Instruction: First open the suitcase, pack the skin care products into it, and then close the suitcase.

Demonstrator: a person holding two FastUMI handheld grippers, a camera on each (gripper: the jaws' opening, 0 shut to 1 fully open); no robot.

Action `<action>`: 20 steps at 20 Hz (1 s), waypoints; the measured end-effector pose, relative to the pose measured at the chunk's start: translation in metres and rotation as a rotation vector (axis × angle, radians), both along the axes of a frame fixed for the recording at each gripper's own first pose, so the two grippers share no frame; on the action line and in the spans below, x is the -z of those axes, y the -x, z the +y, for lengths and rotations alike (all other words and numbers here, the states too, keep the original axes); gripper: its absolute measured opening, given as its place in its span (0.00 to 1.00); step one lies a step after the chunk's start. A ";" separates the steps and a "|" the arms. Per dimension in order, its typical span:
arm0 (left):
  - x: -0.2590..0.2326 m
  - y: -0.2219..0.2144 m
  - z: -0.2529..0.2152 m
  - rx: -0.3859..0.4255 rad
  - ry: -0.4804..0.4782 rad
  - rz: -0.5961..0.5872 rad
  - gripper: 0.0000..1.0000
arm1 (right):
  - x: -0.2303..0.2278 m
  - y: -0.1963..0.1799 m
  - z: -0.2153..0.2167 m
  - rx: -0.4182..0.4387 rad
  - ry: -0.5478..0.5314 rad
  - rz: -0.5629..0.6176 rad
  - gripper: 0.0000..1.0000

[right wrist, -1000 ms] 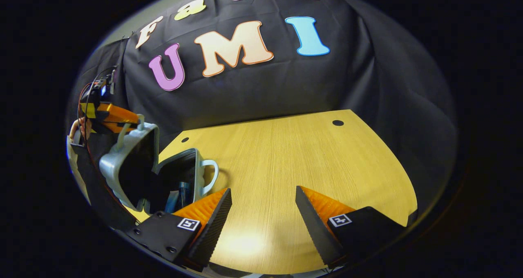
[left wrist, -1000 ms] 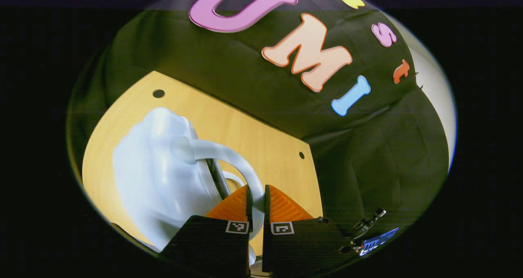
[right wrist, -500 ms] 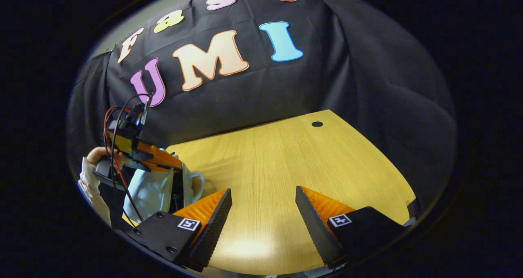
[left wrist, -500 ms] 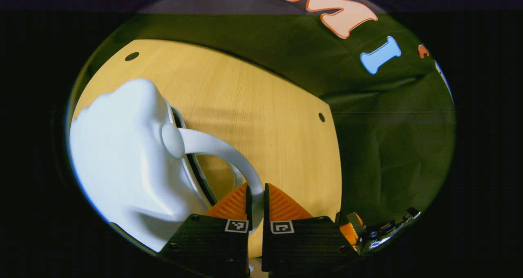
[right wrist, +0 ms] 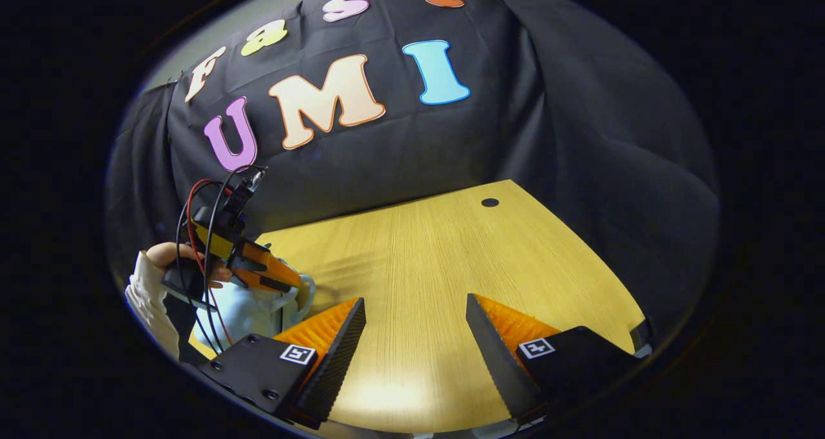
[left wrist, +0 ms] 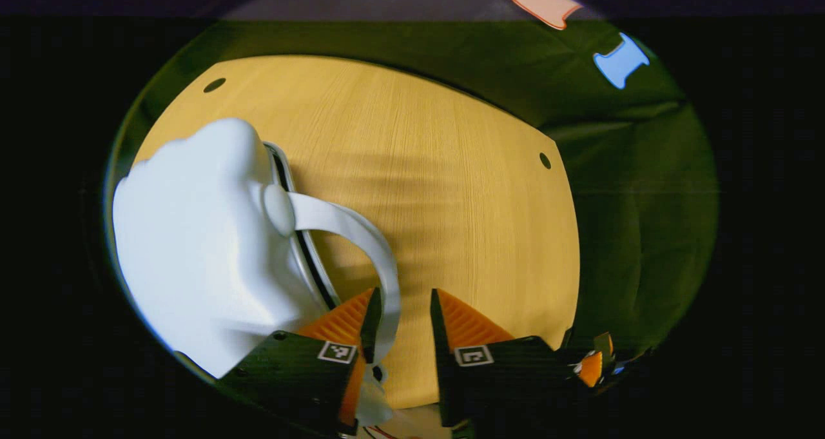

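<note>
With your left gripper (left wrist: 401, 310) parted around the handle (left wrist: 361, 233) of the shut suitcase (left wrist: 200, 252) on the table (left wrist: 451, 168) and your right gripper (right wrist: 416, 336) wide and empty, a careless pull-away could snag it.

A small pale blue hard-shell suitcase (left wrist: 200, 245) lies on its side on the tabletop (left wrist: 451, 187), lid down onto its base with only a thin dark seam showing along the rim. Its curved carry handle (left wrist: 361, 239) arches out from the shell's edge over the wood. In the right gripper view the same case (right wrist: 248, 310) sits at the tabletop's near left corner, its handle facing the open wood.
</note>
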State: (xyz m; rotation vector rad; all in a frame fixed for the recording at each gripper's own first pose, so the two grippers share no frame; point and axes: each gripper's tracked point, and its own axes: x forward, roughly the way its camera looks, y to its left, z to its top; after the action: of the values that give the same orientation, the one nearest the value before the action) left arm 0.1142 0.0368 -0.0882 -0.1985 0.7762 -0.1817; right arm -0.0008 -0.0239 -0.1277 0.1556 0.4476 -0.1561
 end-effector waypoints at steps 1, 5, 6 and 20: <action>-0.002 0.012 0.001 0.003 -0.025 -0.011 0.51 | -0.002 0.000 -0.001 -0.007 -0.004 -0.005 0.98; -0.006 0.053 -0.004 0.004 -0.154 -0.062 0.66 | -0.015 0.000 -0.006 -0.040 -0.025 -0.034 0.98; -0.005 0.063 -0.011 0.015 -0.174 -0.074 0.67 | -0.017 0.002 -0.006 -0.051 -0.032 -0.043 0.98; 0.060 0.154 -0.084 0.086 -0.320 -0.051 0.71 | -0.040 0.010 -0.027 -0.183 -0.050 -0.106 0.98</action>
State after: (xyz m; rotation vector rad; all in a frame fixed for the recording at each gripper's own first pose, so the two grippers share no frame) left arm -0.0394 -0.0477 -0.1482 0.1423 0.7525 -0.1404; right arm -0.0105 -0.0511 -0.0874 0.1703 0.3579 0.0432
